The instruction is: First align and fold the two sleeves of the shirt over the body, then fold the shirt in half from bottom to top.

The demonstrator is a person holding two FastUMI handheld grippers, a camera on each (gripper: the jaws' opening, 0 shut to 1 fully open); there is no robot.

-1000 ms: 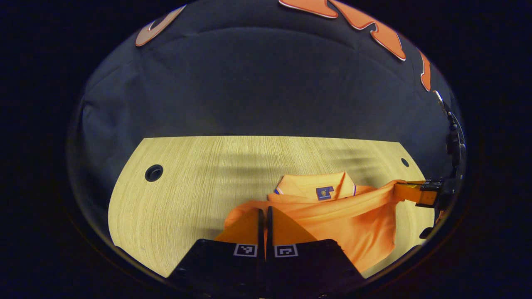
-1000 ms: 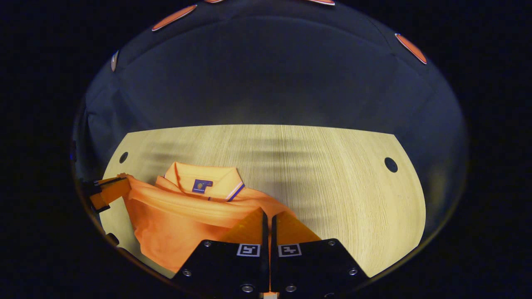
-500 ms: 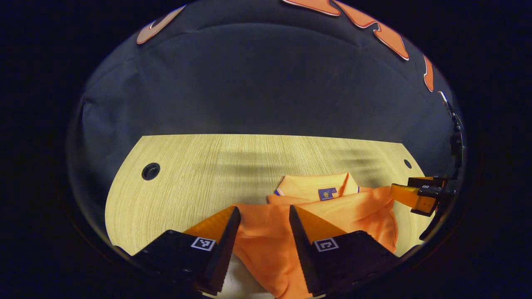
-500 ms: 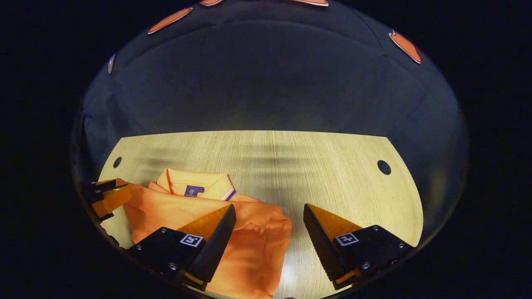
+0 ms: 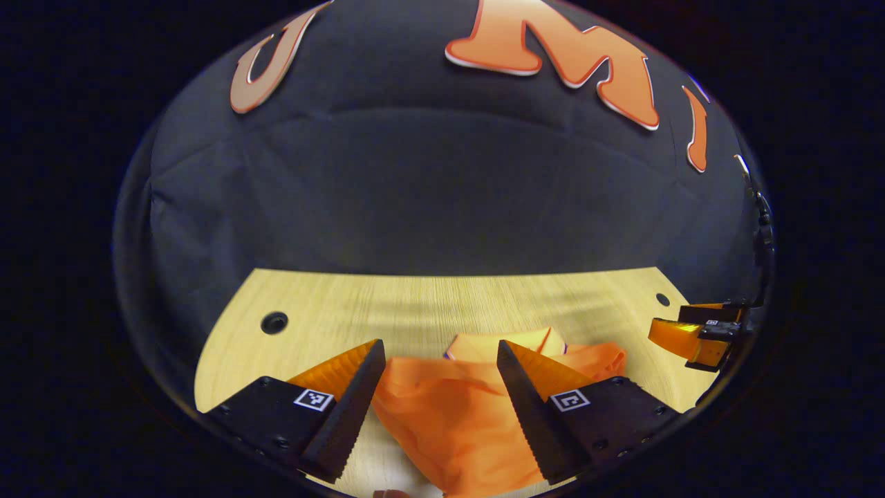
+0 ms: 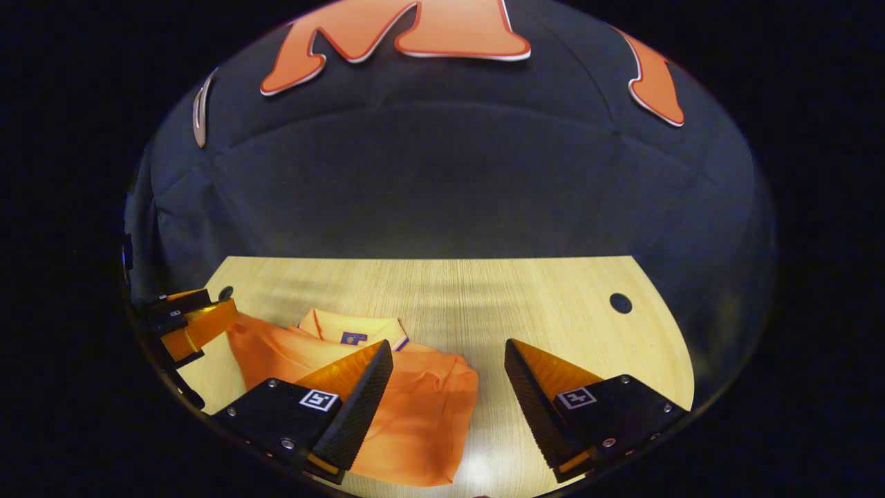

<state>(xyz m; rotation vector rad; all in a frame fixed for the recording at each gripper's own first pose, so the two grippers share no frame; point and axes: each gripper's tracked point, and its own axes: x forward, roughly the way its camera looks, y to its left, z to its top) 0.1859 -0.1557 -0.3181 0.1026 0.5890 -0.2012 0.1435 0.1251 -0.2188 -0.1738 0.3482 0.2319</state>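
Lying folded in half on the table (image 6: 525,290), the shirt (image 6: 415,408) was judged finished, and the left gripper (image 5: 439,401) and right gripper (image 6: 448,404), both spread open and empty, were judged ready for withdrawal.

Dim booth lit from above, wooden table (image 6: 553,297) brightly lit against dark surroundings, small glare spot seen on the near table edge in the right gripper view, soft banded shadows cast across the far tabletop, strong fisheye bending at edges, slight overall softness
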